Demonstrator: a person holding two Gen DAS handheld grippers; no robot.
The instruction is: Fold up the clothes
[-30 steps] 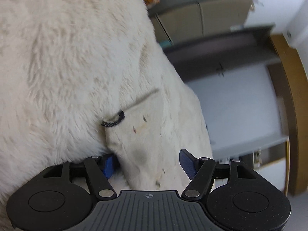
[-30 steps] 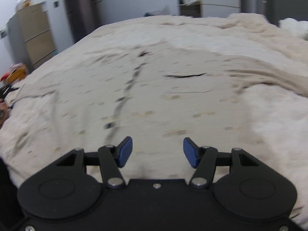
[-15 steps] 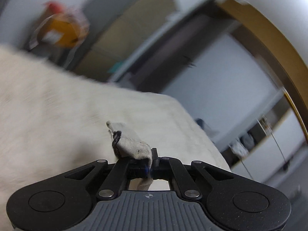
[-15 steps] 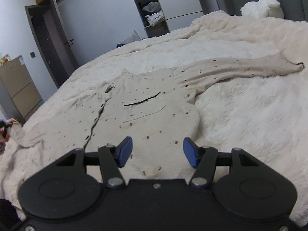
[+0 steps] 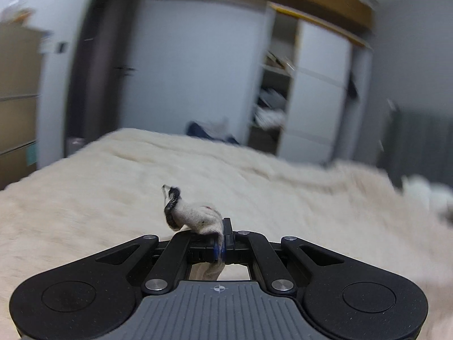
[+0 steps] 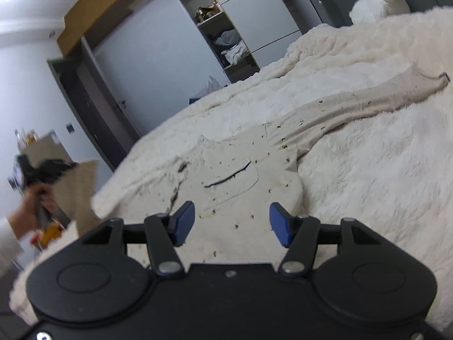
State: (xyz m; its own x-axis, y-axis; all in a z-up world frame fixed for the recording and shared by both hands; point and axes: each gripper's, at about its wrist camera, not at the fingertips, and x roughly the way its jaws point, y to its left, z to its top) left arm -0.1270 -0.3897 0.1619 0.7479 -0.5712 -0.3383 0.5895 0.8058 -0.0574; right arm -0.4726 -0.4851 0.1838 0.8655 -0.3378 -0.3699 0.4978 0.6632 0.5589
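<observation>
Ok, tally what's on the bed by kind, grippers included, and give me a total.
Cardigans, beige and speckled, spread flat: 1
Fluffy cream bedspreads: 1
White plush items at the far end of the bed: 1
Grippers: 2, the left gripper shut on a sleeve cuff, the right gripper open over the cardigan
Total: 5

The left gripper [image 5: 220,248] had a matte black body with two rounded lobes, each bearing a shallow round disc, and a ribbed grey plate in the middle marked with a small crosshair. Silver rivets pinned its black linkage arms, and blue pads lined its fingers. The right gripper [image 6: 231,223] was black all over, with the same lobes, discs and silver pivots, a small screw at its centre and broad blue pads [image 6: 182,221]. At far left, blurred, the person's hand [image 6: 35,206] showed a white sleeve [image 6: 7,239].
</observation>
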